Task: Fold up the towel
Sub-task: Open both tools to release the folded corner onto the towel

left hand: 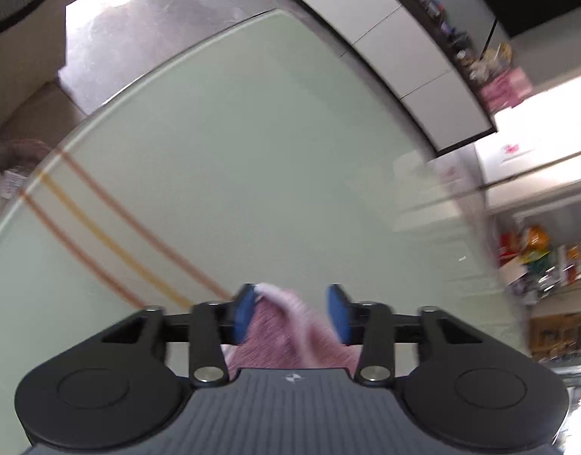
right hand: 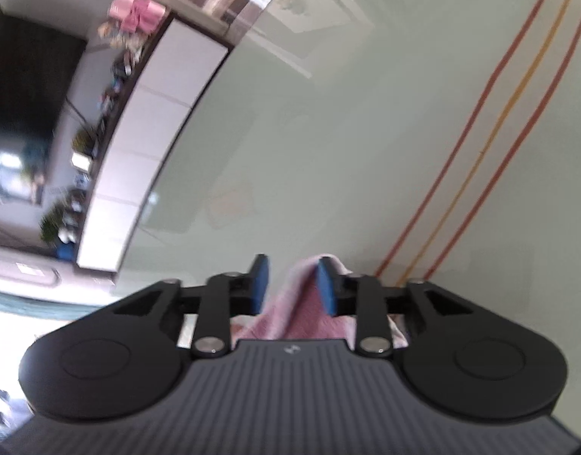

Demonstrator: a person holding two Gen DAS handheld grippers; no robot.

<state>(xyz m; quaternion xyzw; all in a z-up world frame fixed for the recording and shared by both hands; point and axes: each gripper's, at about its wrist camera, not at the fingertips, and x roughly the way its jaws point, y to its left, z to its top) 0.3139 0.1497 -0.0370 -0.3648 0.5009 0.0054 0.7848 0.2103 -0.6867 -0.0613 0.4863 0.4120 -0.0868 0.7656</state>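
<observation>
A pink towel (left hand: 286, 326) lies under my left gripper (left hand: 292, 313), a raised fold of it between the blue pads (left hand: 241, 314). The jaws stand apart; the cloth touches the left pad only, so nothing is pinched. In the right wrist view the same pink towel (right hand: 290, 303) bunches between the blue pads (right hand: 325, 288) of my right gripper (right hand: 292, 284). Those jaws also stand apart, with the cloth leaning on the right pad. Most of the towel is hidden under the gripper bodies. Both views are blurred.
The towel rests on a pale green glass table (left hand: 252, 151) with red and orange stripes (left hand: 101, 227). A white cabinet front (left hand: 404, 57) with cluttered shelves (left hand: 536, 258) stands beyond the table's curved edge. A dark screen (right hand: 28, 87) shows at the left.
</observation>
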